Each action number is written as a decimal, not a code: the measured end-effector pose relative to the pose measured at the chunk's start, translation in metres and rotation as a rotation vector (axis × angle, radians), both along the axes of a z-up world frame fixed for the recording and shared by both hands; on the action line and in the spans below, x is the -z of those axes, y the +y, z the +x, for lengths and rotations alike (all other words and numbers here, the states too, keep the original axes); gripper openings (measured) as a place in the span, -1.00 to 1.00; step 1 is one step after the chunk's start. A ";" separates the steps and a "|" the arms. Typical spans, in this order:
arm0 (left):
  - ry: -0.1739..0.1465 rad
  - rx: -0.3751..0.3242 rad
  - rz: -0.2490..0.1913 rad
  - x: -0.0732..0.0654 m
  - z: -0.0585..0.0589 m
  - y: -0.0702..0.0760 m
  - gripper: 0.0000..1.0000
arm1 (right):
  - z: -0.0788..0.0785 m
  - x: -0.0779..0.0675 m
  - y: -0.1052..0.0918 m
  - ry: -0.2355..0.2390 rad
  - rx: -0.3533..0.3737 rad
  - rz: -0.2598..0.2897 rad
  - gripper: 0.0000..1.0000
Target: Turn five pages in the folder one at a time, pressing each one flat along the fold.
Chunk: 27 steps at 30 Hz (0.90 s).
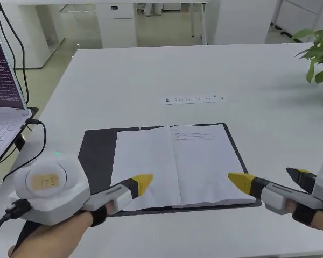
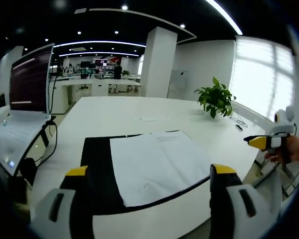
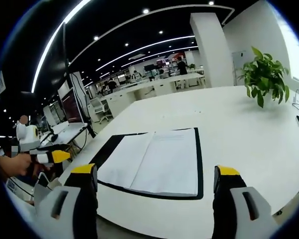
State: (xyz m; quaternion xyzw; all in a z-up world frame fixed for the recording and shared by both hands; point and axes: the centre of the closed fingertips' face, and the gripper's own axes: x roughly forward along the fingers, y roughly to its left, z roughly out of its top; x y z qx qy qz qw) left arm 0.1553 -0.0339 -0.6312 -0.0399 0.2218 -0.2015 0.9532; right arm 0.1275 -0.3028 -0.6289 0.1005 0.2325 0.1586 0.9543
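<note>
1. Room: an open-plan office with white columns, ceiling strip lights and rows of desks far behind. A window wall brightens one side in the left gripper view.
2. Table [image 1: 151,70]: broad, white and matte. An open laptop [image 1: 0,97] sits at its left edge with a black cable [image 1: 40,140] looping from it. A potted plant [image 1: 320,59] stands at the far right corner, and a pale strip [image 1: 191,99], possibly a socket panel, lies flush just beyond the folder.
3. Folder [image 1: 97,150]: it lies open and flat near the person's edge of the table, its black cover showing widest on the left.
4. Pages: the left page [image 1: 145,166] is blank, and the right page [image 1: 204,161] has faint print at its top. Both lie down with no sheet lifted. How many of the five turns are done cannot be read from the stacks. My judgement is that this is a pause between turns, with a fresh right-hand sheet to be caught next.
5. Left gripper [image 2: 149,170]: its jaws are spread wide and grip nothing, at the folder's near left edge.
6. Right gripper [image 3: 155,170]: its jaws are likewise wide apart and empty, at the near right corner.
</note>
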 end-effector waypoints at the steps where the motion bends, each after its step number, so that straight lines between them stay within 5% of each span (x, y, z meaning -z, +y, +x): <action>1: 0.009 -0.004 0.002 0.002 0.000 0.002 0.98 | -0.001 0.001 0.000 0.001 -0.001 0.002 0.99; 6: 0.033 -0.060 -0.021 -0.002 -0.006 0.015 0.98 | -0.006 0.000 0.001 0.010 -0.010 0.006 1.00; 12: -0.005 -0.070 -0.019 -0.019 -0.016 0.023 0.98 | -0.011 -0.022 0.007 -0.031 -0.034 0.011 1.00; 19: -0.015 -0.072 -0.005 -0.023 -0.020 0.032 0.98 | -0.014 -0.018 0.001 -0.024 -0.023 0.027 1.00; 27: 0.010 -0.045 0.011 -0.011 -0.010 0.016 0.98 | -0.020 -0.014 -0.003 -0.016 -0.018 0.049 0.98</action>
